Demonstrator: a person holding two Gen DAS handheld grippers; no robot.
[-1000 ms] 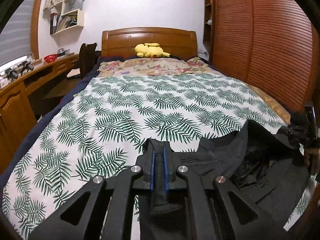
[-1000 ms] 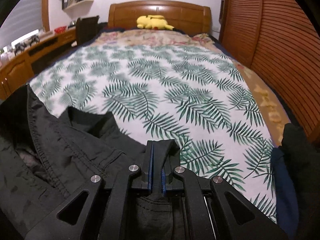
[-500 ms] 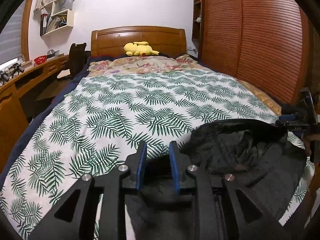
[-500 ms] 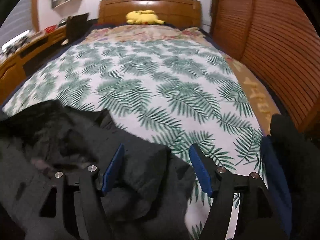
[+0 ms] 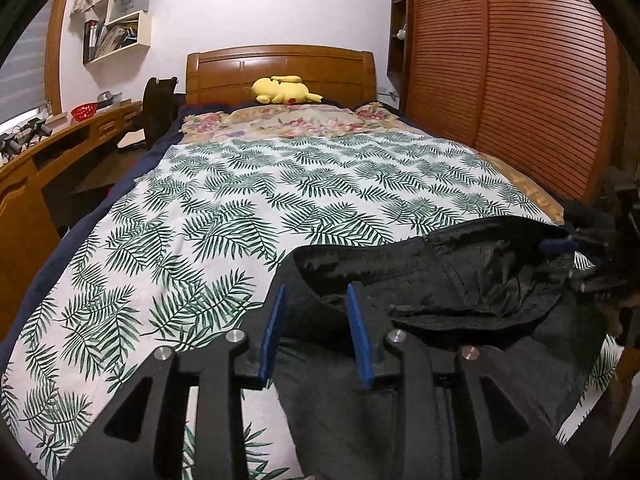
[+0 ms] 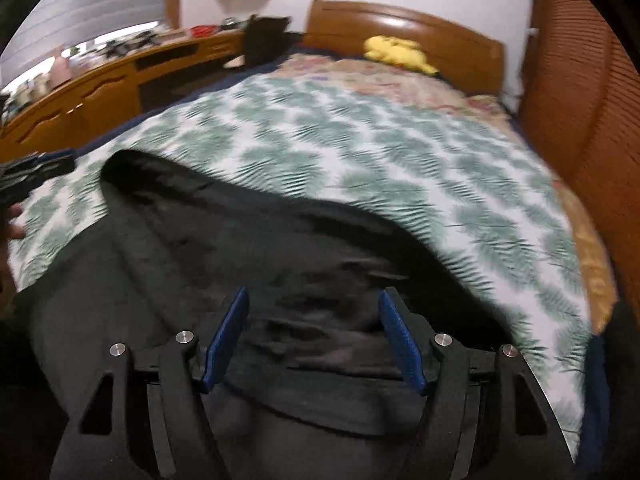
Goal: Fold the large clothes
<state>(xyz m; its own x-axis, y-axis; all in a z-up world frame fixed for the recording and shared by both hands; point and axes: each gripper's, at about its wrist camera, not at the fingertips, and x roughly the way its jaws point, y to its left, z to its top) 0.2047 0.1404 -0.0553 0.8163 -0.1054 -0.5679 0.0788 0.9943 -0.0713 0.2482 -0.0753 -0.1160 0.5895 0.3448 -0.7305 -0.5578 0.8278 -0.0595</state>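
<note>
Black fabric fills the near edge of both views: we record one dark garment (image 5: 460, 300), a large piece with a stitched band and an open, lined inside, lying crumpled on the near end of the bed.

Left gripper (image 5: 316, 300): blue pads parted; its jaws have just been opening. An edge of the garment lies in the gap, and we see neither pad pressing on it.

Right gripper (image 6: 312, 320): blue pads spread wide above the cloth, which lies loose between and below them, gripped by neither. This view is smeared, so we cannot read finer folds. At its left edge a part of the other gripper and a bit of a hand (image 6: 14, 220) show.

Beneath the garment: a white bedspread (image 5: 240, 208) printed with green palm fronds, covering most of the bed.

Beyond it: a floral cover (image 5: 288, 122) at the pillow end, then a yellow plush toy (image 5: 282, 90) lying against the wooden headboard (image 5: 280, 64).

To the left: a long wooden desk (image 5: 60, 144) with a red basket (image 5: 85, 111) on it; wall shelves (image 5: 120, 20) above.

To the right: slatted wooden wardrobe doors (image 5: 520, 80).
</note>
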